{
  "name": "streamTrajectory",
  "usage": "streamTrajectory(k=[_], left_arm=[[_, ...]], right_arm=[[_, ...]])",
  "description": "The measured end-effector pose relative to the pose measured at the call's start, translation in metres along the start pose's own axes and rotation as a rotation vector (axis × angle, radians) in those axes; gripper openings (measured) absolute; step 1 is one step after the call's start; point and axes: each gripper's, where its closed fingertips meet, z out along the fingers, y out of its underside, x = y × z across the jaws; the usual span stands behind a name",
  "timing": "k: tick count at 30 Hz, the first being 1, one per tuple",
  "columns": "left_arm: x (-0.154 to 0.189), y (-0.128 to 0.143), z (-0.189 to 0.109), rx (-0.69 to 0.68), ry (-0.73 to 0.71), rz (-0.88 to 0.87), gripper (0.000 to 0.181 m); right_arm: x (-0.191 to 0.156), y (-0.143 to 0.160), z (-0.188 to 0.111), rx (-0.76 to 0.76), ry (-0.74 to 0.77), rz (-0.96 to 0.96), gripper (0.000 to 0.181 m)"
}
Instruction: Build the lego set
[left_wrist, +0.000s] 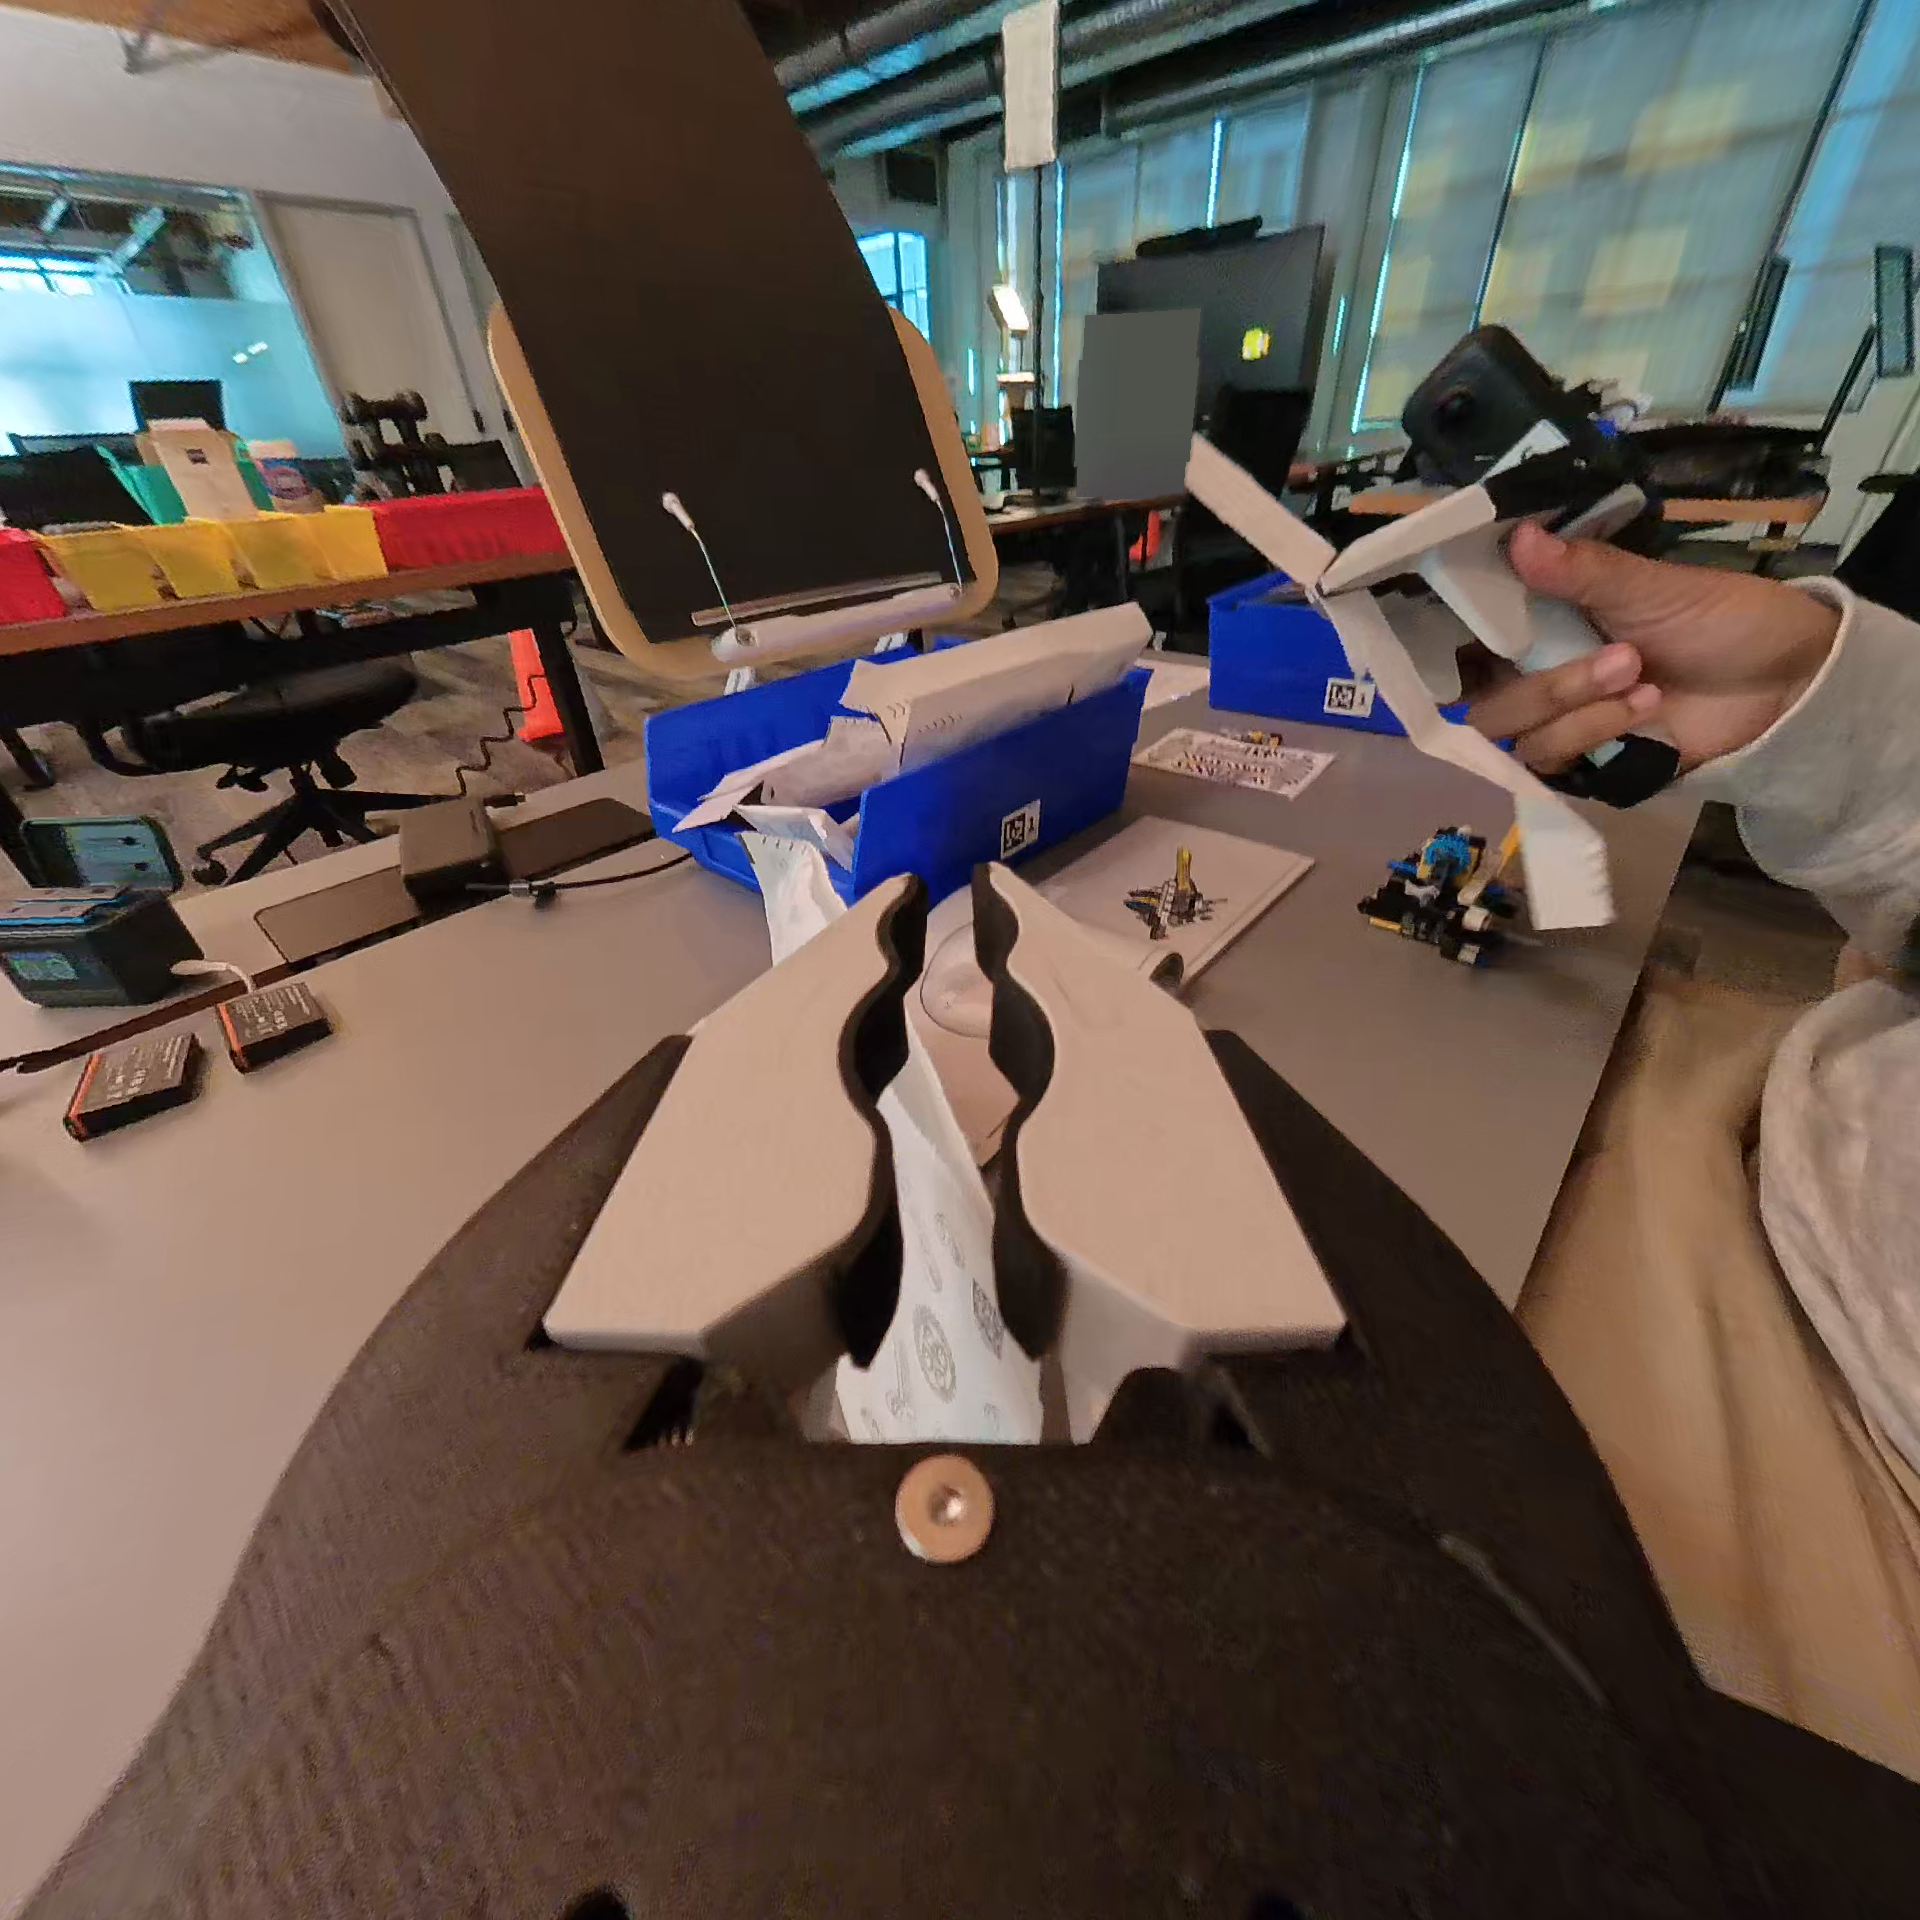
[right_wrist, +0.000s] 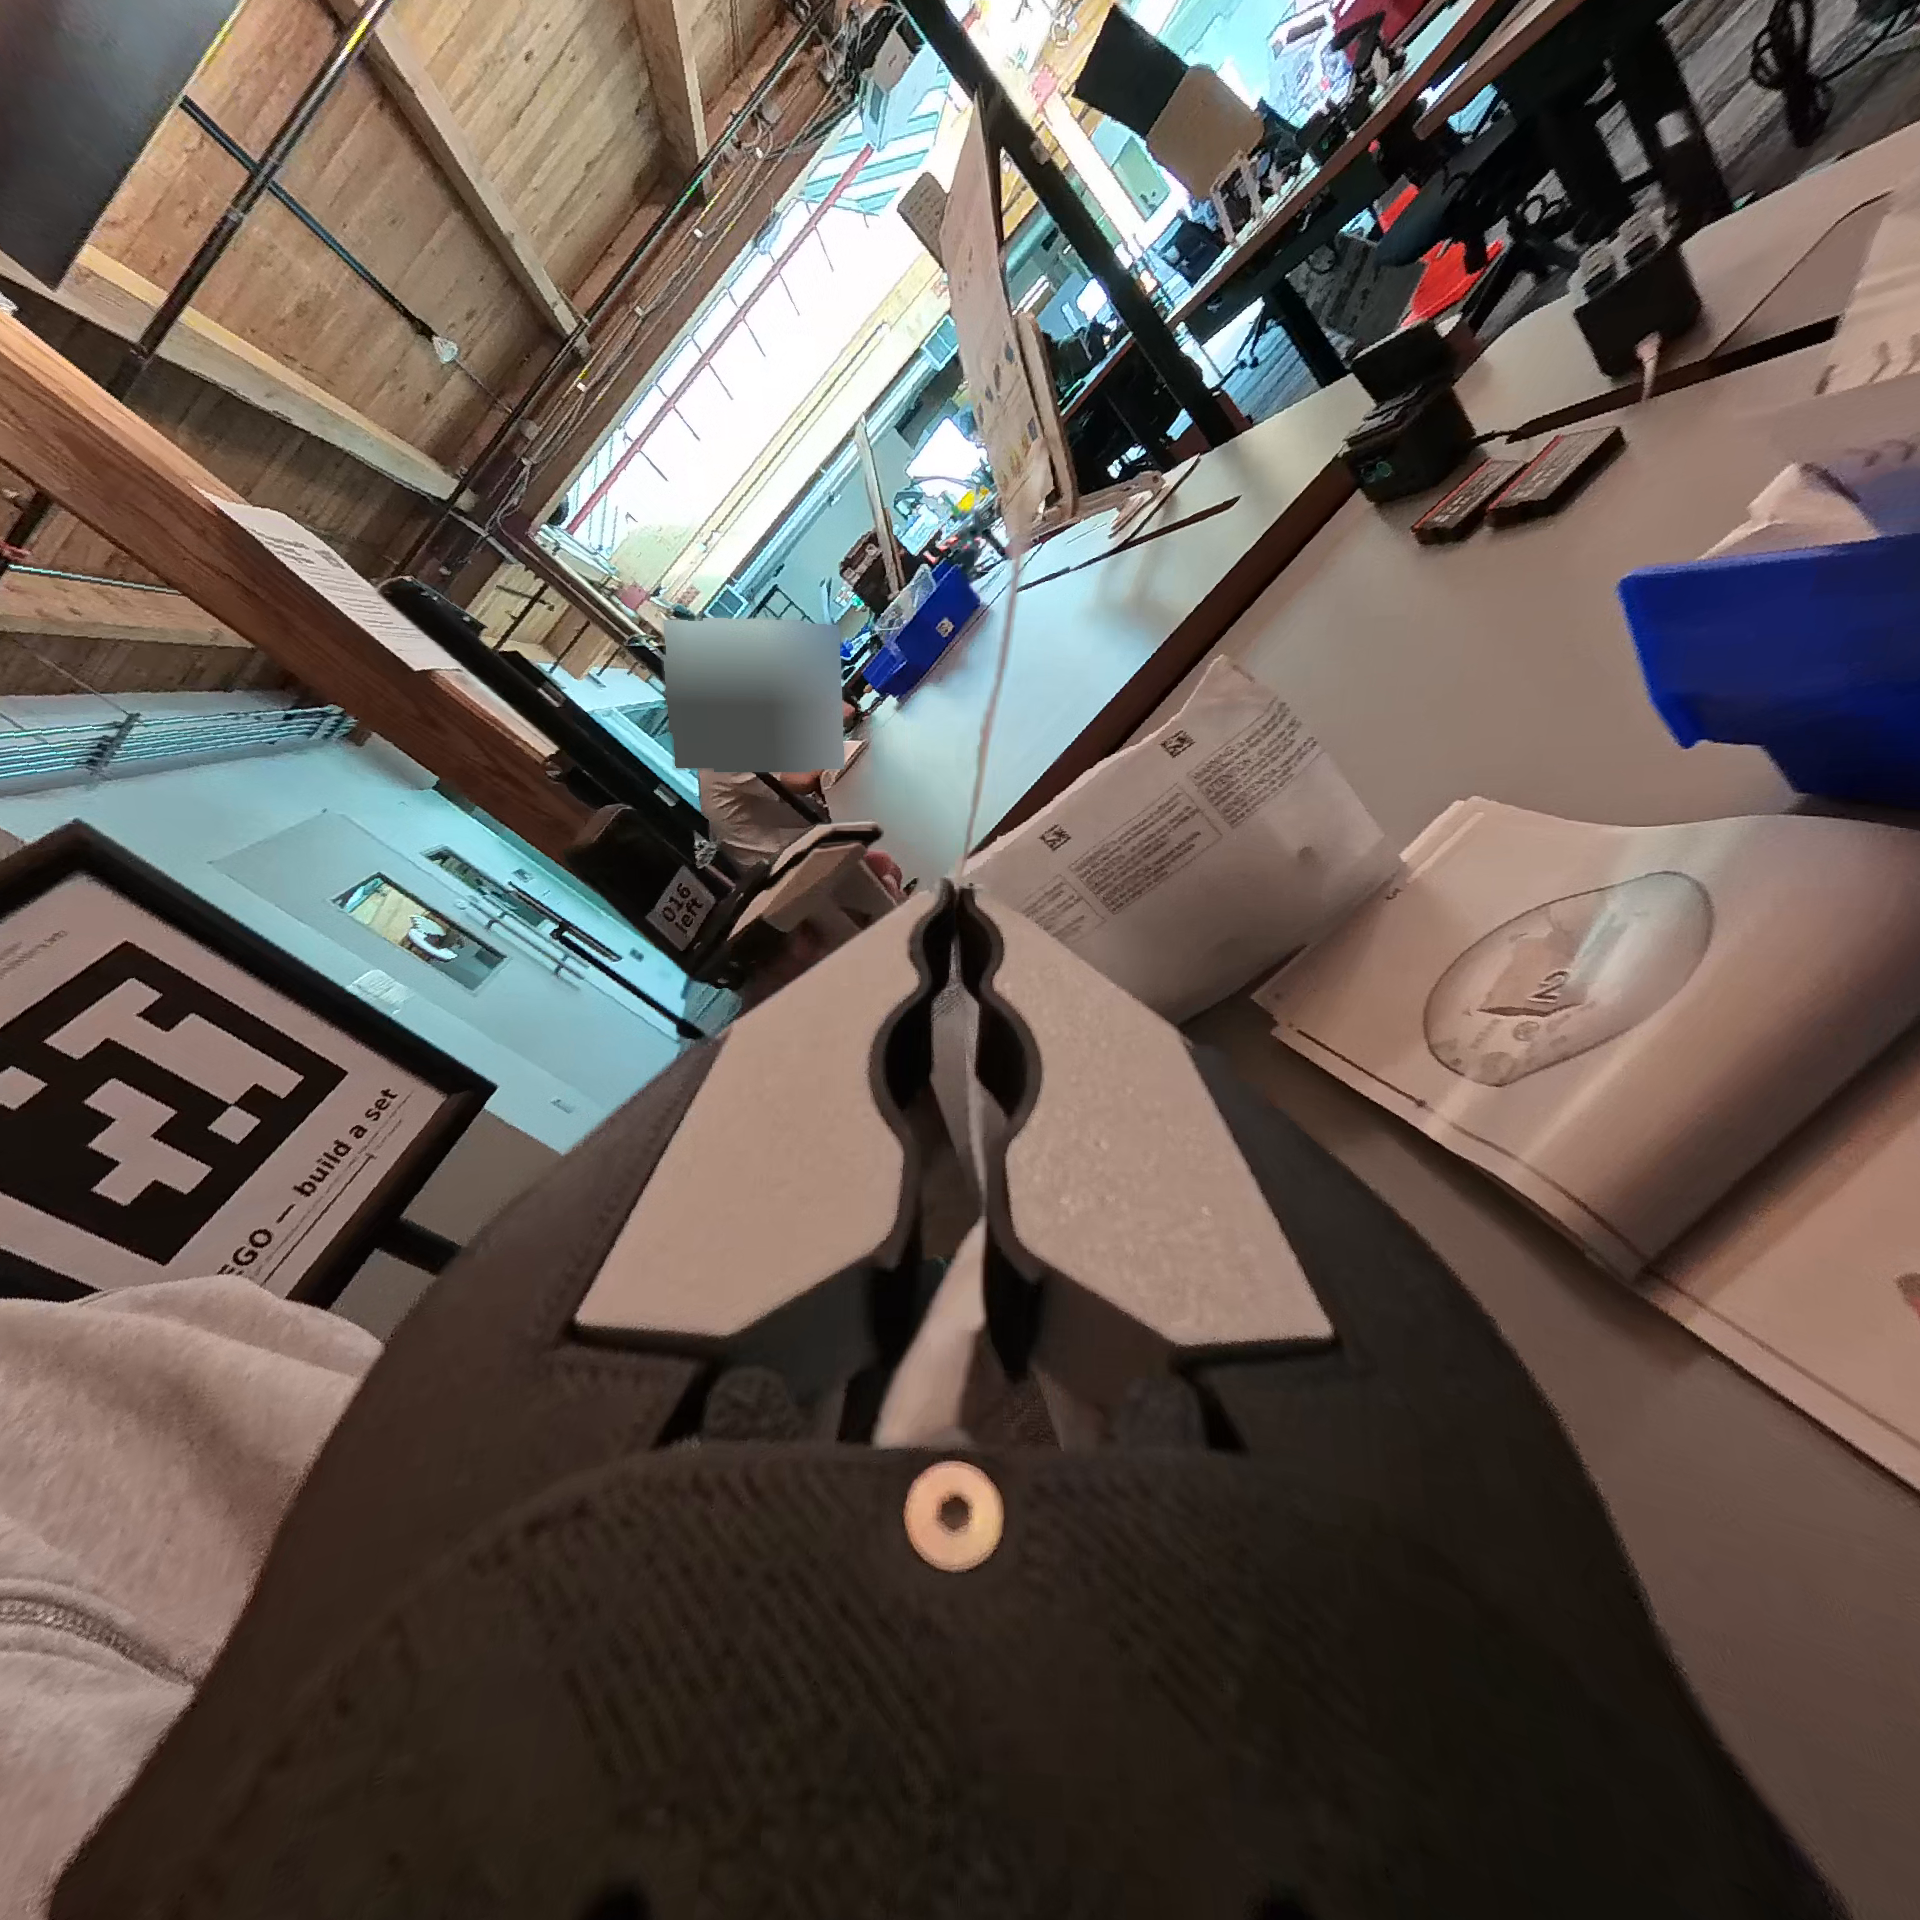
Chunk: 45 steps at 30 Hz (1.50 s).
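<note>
My left gripper (left_wrist: 951, 894) is shut on a white paper parts bag (left_wrist: 940, 1226), which runs between the fingers and sticks out to the upper left. My right gripper (left_wrist: 1325, 582), held by a hand at the right, is raised above the table and shut on a long torn strip of white paper (left_wrist: 1455, 748). In the right wrist view that gripper (right_wrist: 951, 894) pinches the strip (right_wrist: 992, 675), seen edge-on. A partly built blue, black and yellow lego model (left_wrist: 1444, 904) stands on the grey table (left_wrist: 416, 1091) under the strip. An open instruction booklet (left_wrist: 1174, 894) lies beside the model.
A blue bin (left_wrist: 935, 800) with several paper bags stands behind my left gripper, and a second blue bin (left_wrist: 1278, 665) farther right. A sticker sheet (left_wrist: 1231, 764) lies between them. Two batteries (left_wrist: 135, 1081) and a charger (left_wrist: 94, 945) lie at the left. A board stand (left_wrist: 727, 416) rises behind. The left gripper's tips are roughly 20 centimetres from the right gripper's.
</note>
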Motion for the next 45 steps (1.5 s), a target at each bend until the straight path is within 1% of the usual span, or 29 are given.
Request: streamTrajectory(k=[2, 4, 6, 7, 9, 10, 12, 14, 15, 16, 17, 18, 20, 21, 23, 25, 27, 29, 32, 34, 36, 37, 39, 40, 42, 44, 45], left_arm=[[-0.002, -0.003, 0.002, 0.024, -0.018, -0.005, 0.008], [-0.006, -0.007, 0.004, 0.048, -0.046, -0.007, 0.009], [-0.007, -0.012, 0.005, 0.079, -0.057, -0.017, 0.009], [-0.008, -0.015, 0.005, 0.095, -0.056, -0.026, 0.009], [-0.009, -0.016, 0.006, 0.111, -0.058, -0.044, 0.009], [-0.009, -0.016, 0.007, 0.110, -0.057, -0.047, 0.009], [-0.009, -0.013, 0.009, 0.094, -0.059, -0.044, 0.010], [-0.009, -0.012, 0.010, 0.086, -0.063, -0.038, 0.010], [-0.009, -0.013, 0.009, 0.088, -0.064, -0.040, 0.010], [-0.009, -0.013, 0.009, 0.091, -0.065, -0.043, 0.010], [-0.010, -0.014, 0.008, 0.094, -0.068, -0.047, 0.010], [-0.012, -0.013, 0.007, 0.096, -0.076, -0.054, 0.010], [-0.018, -0.010, 0.006, 0.088, -0.096, -0.082, 0.010], [-0.020, -0.007, 0.006, 0.080, -0.102, -0.107, 0.013], [-0.026, 0.002, 0.007, 0.045, -0.107, -0.176, 0.020], [-0.032, 0.014, 0.008, -0.003, -0.122, -0.238, 0.031], [-0.036, 0.025, 0.010, -0.050, -0.126, -0.299, 0.040], [-0.035, 0.030, 0.011, -0.073, -0.107, -0.351, 0.045], [-0.026, 0.023, 0.012, -0.059, -0.040, -0.402, 0.046], [-0.022, 0.019, 0.012, -0.078, -0.027, -0.412, 0.046], [-0.020, 0.027, 0.013, -0.159, -0.040, -0.428, 0.046], [-0.019, 0.034, 0.013, -0.216, -0.055, -0.430, 0.046], [-0.022, 0.049, 0.014, -0.313, -0.109, -0.409, 0.048], [-0.023, 0.053, 0.015, -0.338, -0.128, -0.400, 0.048], [-0.019, 0.055, 0.017, -0.357, -0.116, -0.403, 0.049], [-0.014, 0.055, 0.017, -0.373, -0.101, -0.407, 0.045], [-0.011, 0.055, 0.018, -0.385, -0.091, -0.407, 0.039]], right_arm=[[0.002, -0.007, -0.009, 0.014, 0.025, -0.021, 0.000], [0.005, -0.024, -0.023, 0.050, 0.063, -0.071, 0.000], [0.005, -0.055, -0.040, 0.097, 0.129, -0.183, 0.000], [0.004, -0.074, -0.049, 0.121, 0.180, -0.270, 0.000], [0.006, -0.119, -0.061, 0.159, 0.328, -0.514, 0.000], [0.010, -0.142, -0.065, 0.166, 0.435, -0.665, 0.000], [0.027, -0.191, -0.070, 0.151, 0.699, -1.027, 0.000], [0.051, -0.228, -0.063, 0.059, 0.919, -1.385, 0.000], [0.067, -0.237, -0.053, -0.014, 0.980, -1.524, 0.000], [0.086, -0.239, -0.041, -0.103, 1.016, -1.624, 0.000], [0.107, -0.236, -0.029, -0.200, 1.030, -1.674, 0.000], [0.131, -0.228, -0.018, -0.298, 1.021, -1.666, 0.000], [0.174, -0.207, -0.003, -0.459, 0.975, -1.563, 0.000], [0.190, -0.200, 0.001, -0.507, 0.961, -1.515, 0.012], [0.210, -0.190, 0.005, -0.559, 0.945, -1.412, 0.048], [0.213, -0.181, 0.010, -0.565, 0.928, -1.278, 0.066], [0.195, -0.174, 0.018, -0.500, 0.897, -1.185, 0.069], [0.158, -0.157, 0.032, -0.418, 0.830, -1.112, 0.066], [0.084, -0.104, 0.057, -0.361, 0.642, -1.048, 0.069], [0.035, -0.063, 0.074, -0.306, 0.489, -0.999, 0.066], [-0.004, -0.021, 0.090, -0.250, 0.331, -0.921, 0.065], [-0.015, -0.002, 0.098, -0.234, 0.275, -0.882, 0.063], [-0.024, 0.030, 0.114, -0.219, 0.190, -0.818, 0.060], [-0.022, 0.044, 0.122, -0.224, 0.168, -0.790, 0.059], [-0.017, 0.071, 0.136, -0.276, 0.137, -0.732, 0.063], [-0.008, 0.088, 0.146, -0.327, 0.148, -0.700, 0.064], [-0.001, 0.092, 0.148, -0.337, 0.177, -0.685, 0.064]])
